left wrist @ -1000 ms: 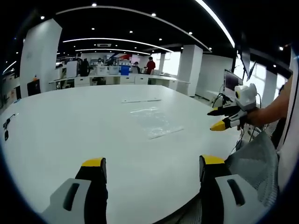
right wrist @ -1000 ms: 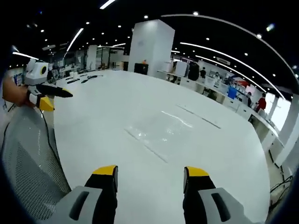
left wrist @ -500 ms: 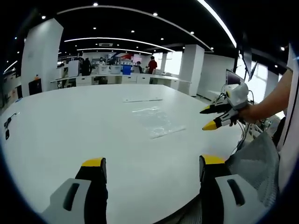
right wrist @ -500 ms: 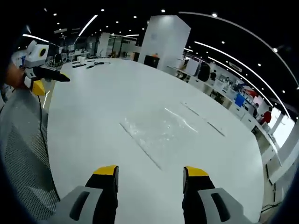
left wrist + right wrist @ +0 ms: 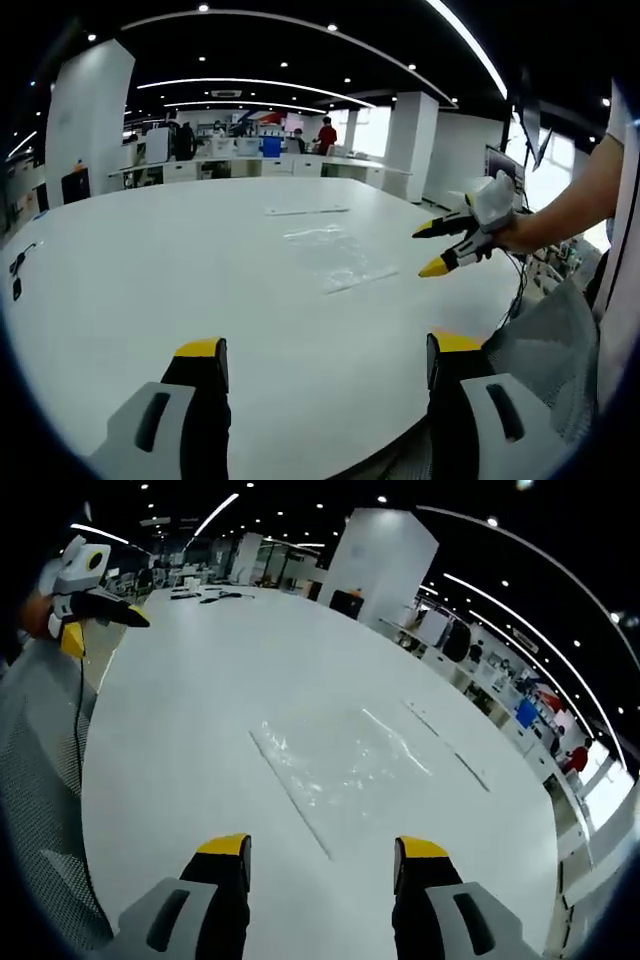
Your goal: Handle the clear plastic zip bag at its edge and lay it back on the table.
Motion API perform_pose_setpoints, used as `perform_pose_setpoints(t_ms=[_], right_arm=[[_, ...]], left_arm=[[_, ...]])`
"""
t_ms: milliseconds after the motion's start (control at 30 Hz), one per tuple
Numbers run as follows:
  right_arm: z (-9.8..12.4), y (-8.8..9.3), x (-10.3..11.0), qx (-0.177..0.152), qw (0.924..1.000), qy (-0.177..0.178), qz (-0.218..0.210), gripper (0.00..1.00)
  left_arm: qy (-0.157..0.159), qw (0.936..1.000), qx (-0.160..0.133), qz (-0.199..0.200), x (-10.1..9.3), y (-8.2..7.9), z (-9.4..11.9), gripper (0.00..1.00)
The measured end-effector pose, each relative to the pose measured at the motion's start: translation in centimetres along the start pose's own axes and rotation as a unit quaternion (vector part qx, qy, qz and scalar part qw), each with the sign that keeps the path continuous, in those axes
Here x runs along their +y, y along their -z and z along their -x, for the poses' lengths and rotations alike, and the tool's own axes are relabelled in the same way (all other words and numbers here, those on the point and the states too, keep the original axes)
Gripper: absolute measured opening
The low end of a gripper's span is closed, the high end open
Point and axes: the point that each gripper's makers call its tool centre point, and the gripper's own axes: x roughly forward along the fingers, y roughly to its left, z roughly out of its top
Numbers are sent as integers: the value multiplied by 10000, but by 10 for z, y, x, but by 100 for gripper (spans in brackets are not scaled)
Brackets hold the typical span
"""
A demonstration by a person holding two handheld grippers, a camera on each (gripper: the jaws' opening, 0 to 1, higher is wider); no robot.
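Two grippers, the left gripper [image 5: 318, 350] and right gripper [image 5: 320, 848], hover with jaws spread and empty over the white table [image 5: 190, 710], the clear bag [image 5: 335, 765] lying flat ahead.

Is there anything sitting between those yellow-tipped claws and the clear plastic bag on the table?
Nothing visible. Bare white table separates the open right gripper from the flat zip bag.

The zip bag [image 5: 340, 765] lies flat on the table [image 5: 180, 720], ahead of the right gripper [image 5: 322, 852], apart from it
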Motion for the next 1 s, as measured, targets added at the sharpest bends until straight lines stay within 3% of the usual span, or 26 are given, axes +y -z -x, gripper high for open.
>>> perform_pose_setpoints(t_ms=[233, 600, 733, 1000], right_arm=[[-11, 4, -5, 171, 9992, -108, 358, 51], [-24, 9, -4, 358, 9942, -400, 931, 30], [-31, 13, -7, 456, 9915, -485, 1122, 26], [-38, 17, -8, 562, 9882, -658, 1265, 19]], left_arm=[[-21, 10000, 12, 1, 1, 1, -1, 80], [-26, 10000, 33, -1, 4, 4, -2, 80], [-22, 10000, 24, -19, 4, 3, -2, 79], [41, 10000, -14, -48, 3, 3, -3, 80]])
